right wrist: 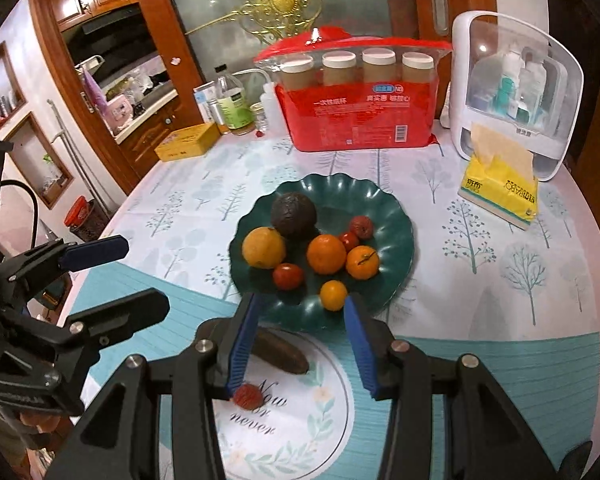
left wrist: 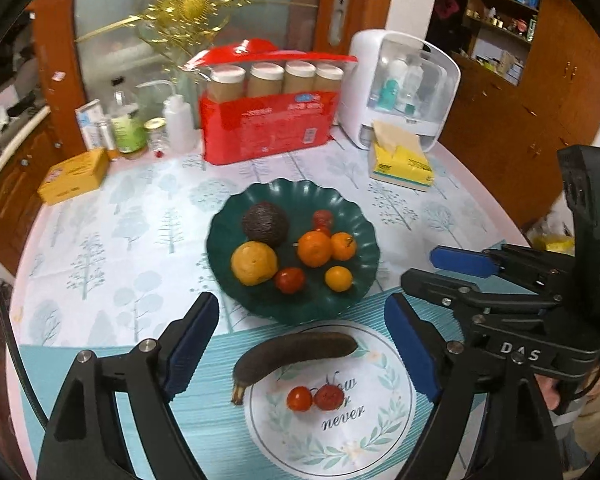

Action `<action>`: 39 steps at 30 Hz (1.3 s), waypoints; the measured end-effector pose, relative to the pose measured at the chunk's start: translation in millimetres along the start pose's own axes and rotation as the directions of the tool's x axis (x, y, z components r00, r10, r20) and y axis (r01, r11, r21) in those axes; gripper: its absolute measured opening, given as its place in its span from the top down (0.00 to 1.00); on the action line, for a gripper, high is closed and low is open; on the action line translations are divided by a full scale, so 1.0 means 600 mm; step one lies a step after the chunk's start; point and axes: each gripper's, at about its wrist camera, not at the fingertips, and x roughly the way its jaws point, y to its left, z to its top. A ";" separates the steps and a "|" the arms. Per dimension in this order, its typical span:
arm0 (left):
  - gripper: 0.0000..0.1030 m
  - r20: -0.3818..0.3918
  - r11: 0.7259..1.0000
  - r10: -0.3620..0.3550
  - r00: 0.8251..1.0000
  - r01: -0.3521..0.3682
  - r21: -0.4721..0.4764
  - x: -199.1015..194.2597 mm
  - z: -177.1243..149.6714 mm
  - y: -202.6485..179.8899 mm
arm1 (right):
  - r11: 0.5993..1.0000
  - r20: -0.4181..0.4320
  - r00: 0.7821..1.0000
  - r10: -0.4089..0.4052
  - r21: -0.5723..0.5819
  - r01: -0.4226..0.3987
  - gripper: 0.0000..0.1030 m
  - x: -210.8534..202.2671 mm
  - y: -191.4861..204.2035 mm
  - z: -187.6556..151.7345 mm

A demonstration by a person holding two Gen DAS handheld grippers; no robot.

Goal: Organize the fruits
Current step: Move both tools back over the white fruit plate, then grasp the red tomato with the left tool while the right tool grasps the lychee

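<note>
Evidently awaiting pickup, the dark banana and two red fruits lie on the worktop placemat just before the fruit-filled green plate, both grippers' jaws apart and empty above them.
</note>
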 end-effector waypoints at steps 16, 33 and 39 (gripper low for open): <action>0.18 -0.081 0.991 0.046 0.996 -0.056 -0.122 0.034 -0.163 0.015 | 0.998 -0.073 0.997 0.019 -0.060 -0.024 0.56 0.033 0.032 -0.128; 0.39 -0.177 0.980 0.012 0.984 -0.047 -0.192 0.122 -0.225 0.065 | 0.988 -0.189 0.982 0.031 -0.140 -0.058 0.56 0.146 0.069 -0.206; 0.39 -0.184 0.979 -0.002 0.983 -0.035 -0.201 0.129 -0.225 0.070 | 0.985 -0.185 0.982 0.029 -0.164 -0.060 0.56 0.161 0.085 -0.202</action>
